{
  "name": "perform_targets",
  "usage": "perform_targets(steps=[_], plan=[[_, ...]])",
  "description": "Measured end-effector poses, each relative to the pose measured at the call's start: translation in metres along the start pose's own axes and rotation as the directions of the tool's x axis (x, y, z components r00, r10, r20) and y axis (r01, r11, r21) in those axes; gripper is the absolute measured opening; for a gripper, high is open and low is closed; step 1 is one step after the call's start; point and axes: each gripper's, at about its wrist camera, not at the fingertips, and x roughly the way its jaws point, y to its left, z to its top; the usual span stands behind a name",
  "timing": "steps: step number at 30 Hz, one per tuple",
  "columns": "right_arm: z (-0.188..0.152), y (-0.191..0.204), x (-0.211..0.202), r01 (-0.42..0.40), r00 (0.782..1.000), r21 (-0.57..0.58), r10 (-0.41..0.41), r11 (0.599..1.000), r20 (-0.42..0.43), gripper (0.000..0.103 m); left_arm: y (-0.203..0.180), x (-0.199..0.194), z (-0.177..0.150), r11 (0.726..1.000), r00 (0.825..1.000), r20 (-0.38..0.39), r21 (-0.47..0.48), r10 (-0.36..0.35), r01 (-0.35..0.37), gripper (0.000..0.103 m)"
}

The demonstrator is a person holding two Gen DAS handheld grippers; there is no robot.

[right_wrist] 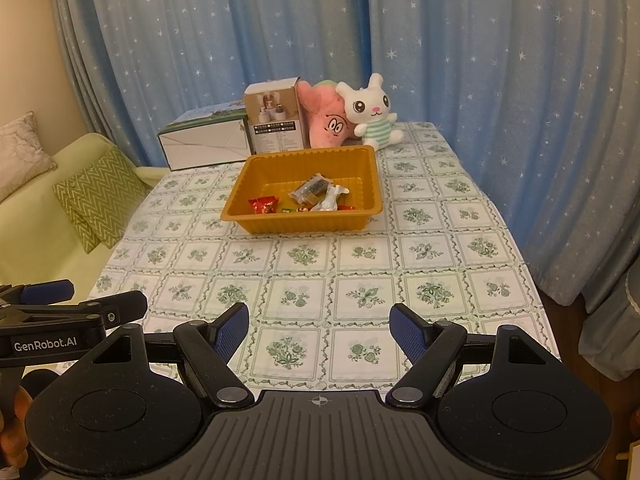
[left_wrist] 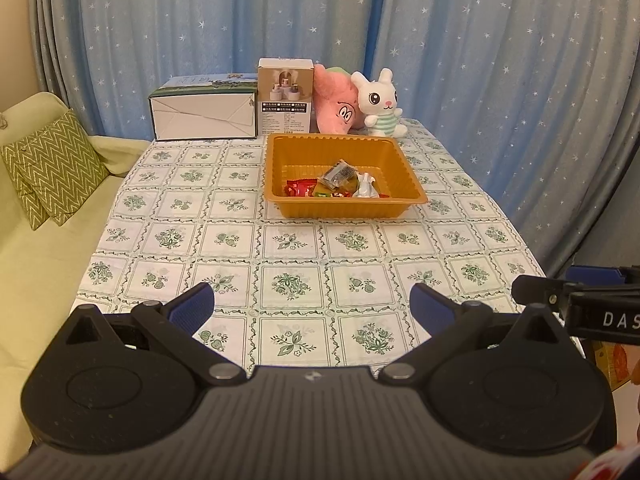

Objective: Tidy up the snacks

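Claws: left claw and right claw both spread wide, holding nothing, above the near tabletop. Snacks, perhaps five wrapped pieces, in orange tray mid-tabletop, well apart.

Left claw gapes above tablecloth, orange tray beyond.
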Motion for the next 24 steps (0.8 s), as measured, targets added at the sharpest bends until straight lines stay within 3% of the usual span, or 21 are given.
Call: perform_targets(steps=[24], plan=[[0.0039,0.0057,-0.0021,-0.001,1.0,0.003,0.001,1.0,0.0,0.077,0.0002,-0.0009,0.001,1.0,1.0,0.001,0.005,-0.003,0.003,0.103]])
